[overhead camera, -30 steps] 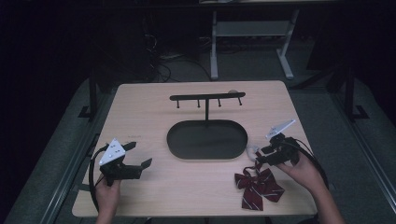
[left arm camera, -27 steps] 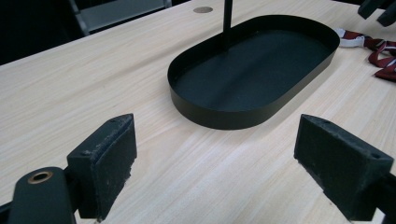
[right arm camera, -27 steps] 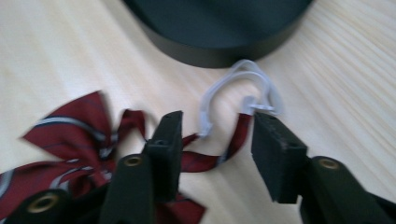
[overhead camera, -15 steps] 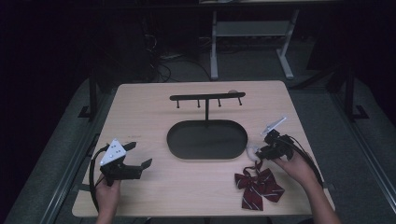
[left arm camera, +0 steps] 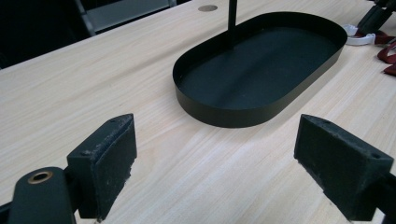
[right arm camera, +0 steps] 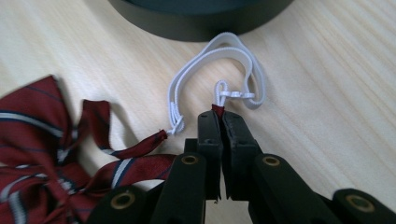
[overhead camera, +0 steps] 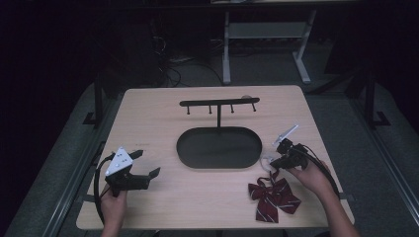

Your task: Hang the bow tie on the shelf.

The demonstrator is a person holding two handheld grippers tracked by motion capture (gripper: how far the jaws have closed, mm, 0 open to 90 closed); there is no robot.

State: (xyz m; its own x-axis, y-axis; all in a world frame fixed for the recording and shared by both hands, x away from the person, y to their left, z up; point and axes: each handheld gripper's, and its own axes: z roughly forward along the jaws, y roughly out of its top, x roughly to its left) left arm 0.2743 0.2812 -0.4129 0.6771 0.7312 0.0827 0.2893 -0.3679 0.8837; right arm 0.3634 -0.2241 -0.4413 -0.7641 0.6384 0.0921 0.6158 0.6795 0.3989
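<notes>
The bow tie (right arm camera: 51, 154) lies on the table (overhead camera: 163, 128), its red strap end pinched at the tips of the just-closed right gripper (right arm camera: 219, 116); the white elastic (right arm camera: 219, 60) loops just ahead, before the tray (overhead camera: 220, 148). The left gripper (left arm camera: 219, 154) is held spread, nothing between.

Right claw (right arm camera: 219, 122) just closed on bow tie (right arm camera: 51, 154) strap end

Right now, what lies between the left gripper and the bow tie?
In the high view, only bare table lies between the left gripper and the bow tie; the black tray sits farther back.
</notes>
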